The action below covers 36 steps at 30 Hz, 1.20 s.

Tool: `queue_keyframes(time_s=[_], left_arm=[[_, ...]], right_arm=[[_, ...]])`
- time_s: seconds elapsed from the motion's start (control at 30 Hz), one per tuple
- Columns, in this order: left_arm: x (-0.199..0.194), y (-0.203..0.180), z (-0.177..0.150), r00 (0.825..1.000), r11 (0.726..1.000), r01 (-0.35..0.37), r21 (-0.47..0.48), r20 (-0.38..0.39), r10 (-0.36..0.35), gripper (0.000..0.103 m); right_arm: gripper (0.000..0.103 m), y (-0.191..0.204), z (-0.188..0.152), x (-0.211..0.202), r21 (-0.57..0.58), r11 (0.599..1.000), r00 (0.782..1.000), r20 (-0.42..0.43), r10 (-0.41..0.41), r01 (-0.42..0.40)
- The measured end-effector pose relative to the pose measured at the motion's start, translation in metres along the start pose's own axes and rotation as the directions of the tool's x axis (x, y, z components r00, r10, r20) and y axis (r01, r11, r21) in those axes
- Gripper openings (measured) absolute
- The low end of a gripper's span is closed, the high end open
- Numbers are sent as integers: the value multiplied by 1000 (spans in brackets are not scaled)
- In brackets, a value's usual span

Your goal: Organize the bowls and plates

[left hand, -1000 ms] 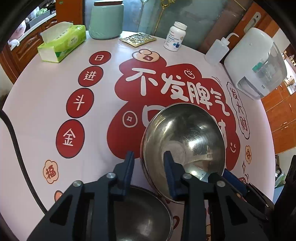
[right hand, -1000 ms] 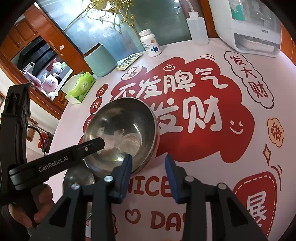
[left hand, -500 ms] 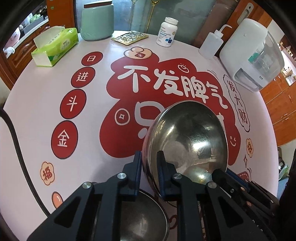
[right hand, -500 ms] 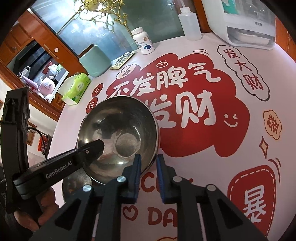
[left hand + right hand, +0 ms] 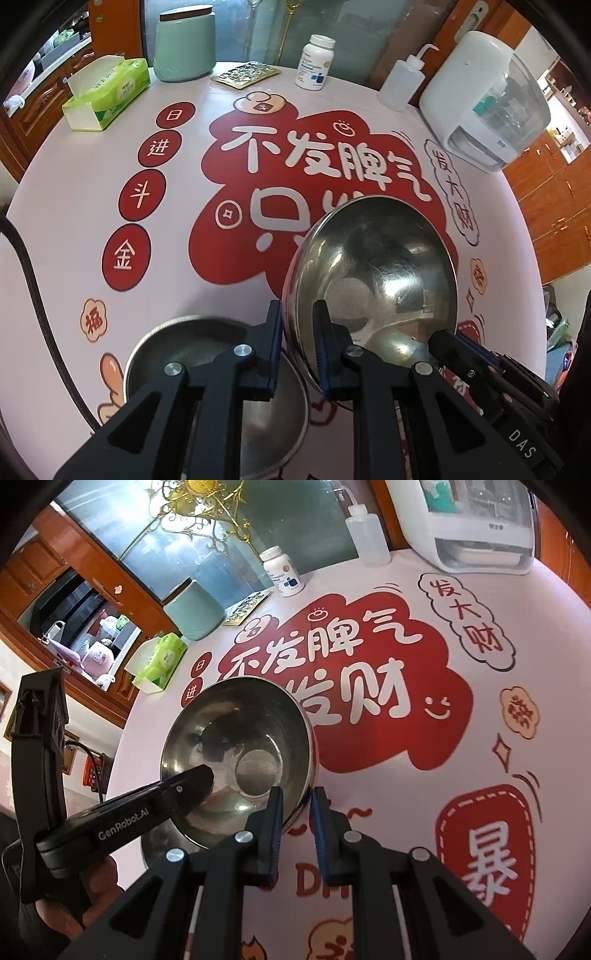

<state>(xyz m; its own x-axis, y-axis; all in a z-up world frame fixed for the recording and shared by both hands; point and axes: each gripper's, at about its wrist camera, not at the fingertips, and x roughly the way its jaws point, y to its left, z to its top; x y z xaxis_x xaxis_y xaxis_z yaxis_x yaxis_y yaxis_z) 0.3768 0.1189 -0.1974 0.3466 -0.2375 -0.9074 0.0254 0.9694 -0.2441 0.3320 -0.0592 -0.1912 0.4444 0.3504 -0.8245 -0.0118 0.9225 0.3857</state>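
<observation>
Two grippers clamp one steel bowl (image 5: 373,273) by its rim from opposite sides: the left gripper (image 5: 298,325) has its blue-padded fingers closed on the rim at lower centre of the left wrist view, and the right gripper (image 5: 295,812) pinches the rim at lower centre of the right wrist view. The bowl sits tilted right of centre in the left view, its shiny inside facing the camera, over the red cloud print of the table (image 5: 74,229). A second steel bowl (image 5: 218,354) lies at lower left of that view, partly hidden under the left gripper's fingers. Farther out, along the top of the left view, stand a green tissue box (image 5: 107,98) at upper left, a pale green jar (image 5: 184,42), a foil blister pack (image 5: 245,74), a white pill bottle (image 5: 316,62), a squeeze bottle (image 5: 402,81) and a white appliance (image 5: 484,99) at upper right.
</observation>
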Motion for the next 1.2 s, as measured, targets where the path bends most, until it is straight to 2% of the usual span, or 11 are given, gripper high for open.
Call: queue_keyframes(time_s=[0.57,0.87,1.2], left_arm=[[-65,-10,-53,1000,1000,0,28,31,-1,15],[-100,4,-93,999,1000,-15,5,39,14,15],[-132,10,-130,998,999,-32,21,59,31,16]], right_arm=[[15,15,-43,-58,-49,999,1000,11,17,-17],[15,34,-74,-83,-100,994,999,9,42,-41],[15,49,-110,-108,-123,991,999,13,49,-47]])
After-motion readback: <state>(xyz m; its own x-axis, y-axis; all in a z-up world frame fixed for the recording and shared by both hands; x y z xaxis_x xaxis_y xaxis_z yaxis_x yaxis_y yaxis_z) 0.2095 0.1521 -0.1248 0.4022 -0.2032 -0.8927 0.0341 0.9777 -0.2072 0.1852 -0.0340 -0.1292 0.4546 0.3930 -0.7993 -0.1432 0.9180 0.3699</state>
